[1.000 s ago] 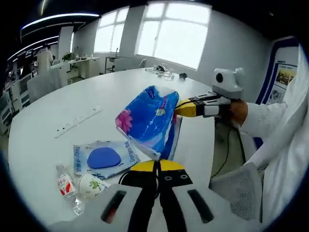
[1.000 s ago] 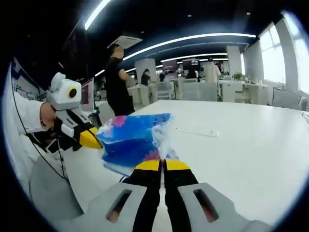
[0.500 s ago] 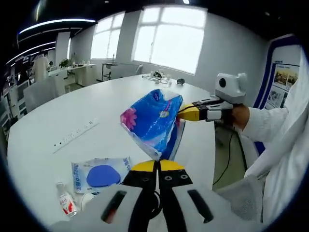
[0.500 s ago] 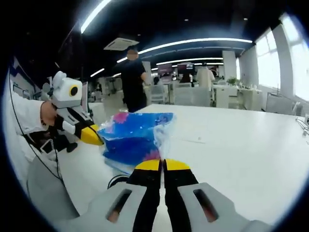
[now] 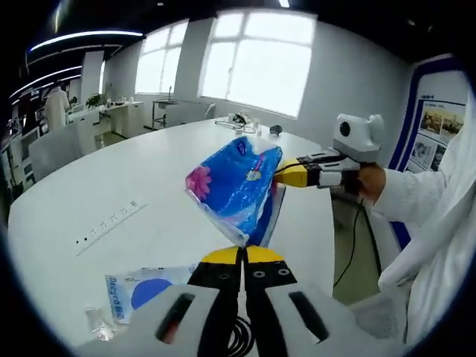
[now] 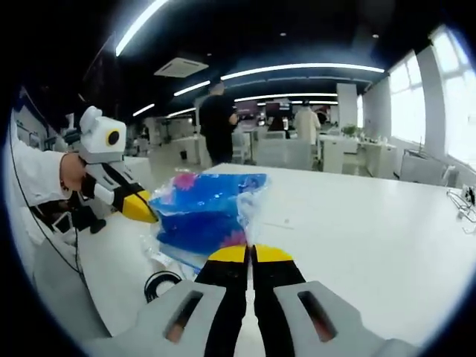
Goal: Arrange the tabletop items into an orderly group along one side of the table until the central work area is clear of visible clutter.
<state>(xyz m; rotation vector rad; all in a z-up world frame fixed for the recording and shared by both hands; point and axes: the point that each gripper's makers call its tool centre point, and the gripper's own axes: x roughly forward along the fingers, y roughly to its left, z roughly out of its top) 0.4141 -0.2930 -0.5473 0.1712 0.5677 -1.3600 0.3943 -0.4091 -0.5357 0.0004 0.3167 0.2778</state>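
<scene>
Open-plan office, big windows, ceiling strip lights, people standing far back; I'm at a large white round table (image 5: 149, 186). Both my tools carry one blue plastic pack of tissues (image 5: 236, 186) in the air above the table. My left gripper (image 5: 242, 253) has its yellow tips pressed together on the pack's lower corner. My right gripper (image 6: 250, 253) is likewise pinched onto the loose clear film at the pack's other end; in the left gripper view it comes in from the right with its yellow tip against the pack's upper edge.

On the table below, in the left gripper view: a flat blue-and-white packet (image 5: 141, 288) with a round blue shape on it, a clear water bottle (image 5: 97, 323) just beside it near the bottom edge, a coiled black cable (image 5: 239, 343) by my jaws, and a white power strip (image 5: 110, 222) further out, well apart from those. More small clutter sits at the far rim, too small to name.

Risk, as I judge it: both grips are on thin film only, so the wrap could tear or slip if my hands pull apart, dropping the pack onto the items below.

Writing: the flat packet has blue lettering, but I can't read it for sure; the tissue pack shows a pink flower print, with its text illegible
</scene>
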